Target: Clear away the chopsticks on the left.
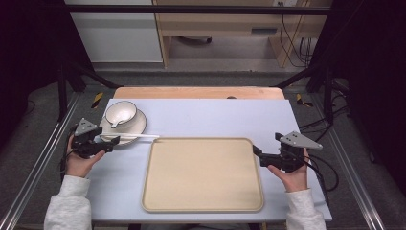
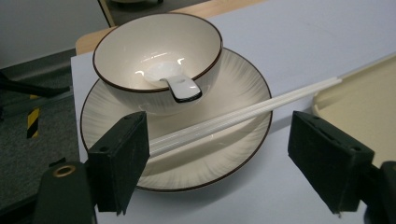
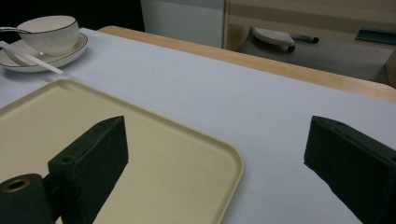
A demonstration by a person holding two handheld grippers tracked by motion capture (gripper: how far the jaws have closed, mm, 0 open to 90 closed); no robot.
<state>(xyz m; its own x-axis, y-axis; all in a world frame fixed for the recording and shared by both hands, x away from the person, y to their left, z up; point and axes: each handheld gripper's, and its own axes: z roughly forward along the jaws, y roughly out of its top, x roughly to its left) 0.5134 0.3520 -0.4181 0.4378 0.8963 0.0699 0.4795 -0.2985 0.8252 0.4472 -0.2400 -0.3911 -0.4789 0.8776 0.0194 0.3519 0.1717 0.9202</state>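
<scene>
The left gripper has its jaws standing wide, straddling the near ends of the white chopsticks without pressing them; the right gripper, likewise spread and empty, hovers over the right edge of the tray. The chopsticks lie across the near rim of the plate beneath the bowl at far left, tips apparently reaching the tray's corner. Judged light, stiff, slick and prone to rolling: pinch both together near the ends, with open table to the right.
</scene>
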